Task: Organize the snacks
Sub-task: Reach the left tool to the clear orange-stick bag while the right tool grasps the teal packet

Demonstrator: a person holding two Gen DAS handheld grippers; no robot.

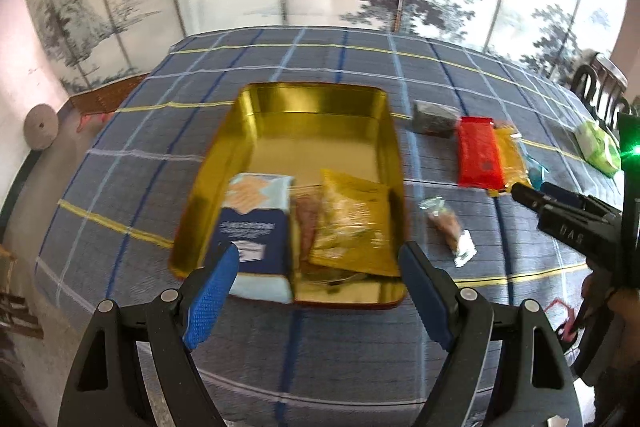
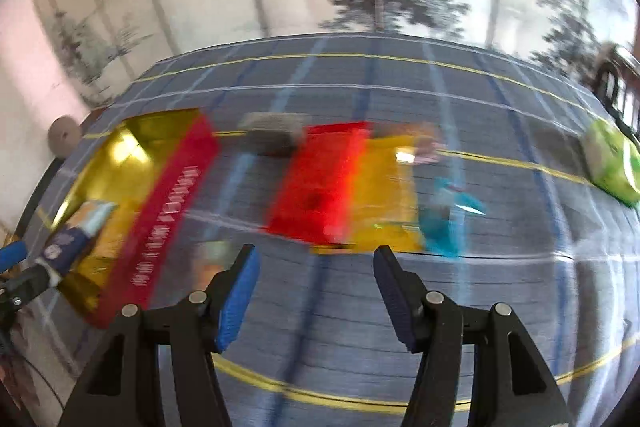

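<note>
Partly done: tin (image 1: 256,131) holds a box (image 1: 256,219) and yellow packet (image 1: 354,223). Red packet (image 1: 478,157), grey packet (image 1: 434,117) and others remain outside. Left gripper (image 1: 318,291) and right gripper (image 2: 314,291) both spread, empty.

The tin (image 1: 256,131) was polished metal, its gold inside mirror-bright. A woven, matt checked cloth (image 1: 320,339) covered the surface. The box (image 1: 256,227) looked like smooth printed card; the yellow packet (image 1: 352,227) and red packet (image 1: 478,157) were glossy film, the small wrapper (image 1: 448,227) crinkled clear plastic. The left tongs (image 1: 320,285) carried textured blue pads (image 1: 210,301) on matt black plastic arms.
</note>
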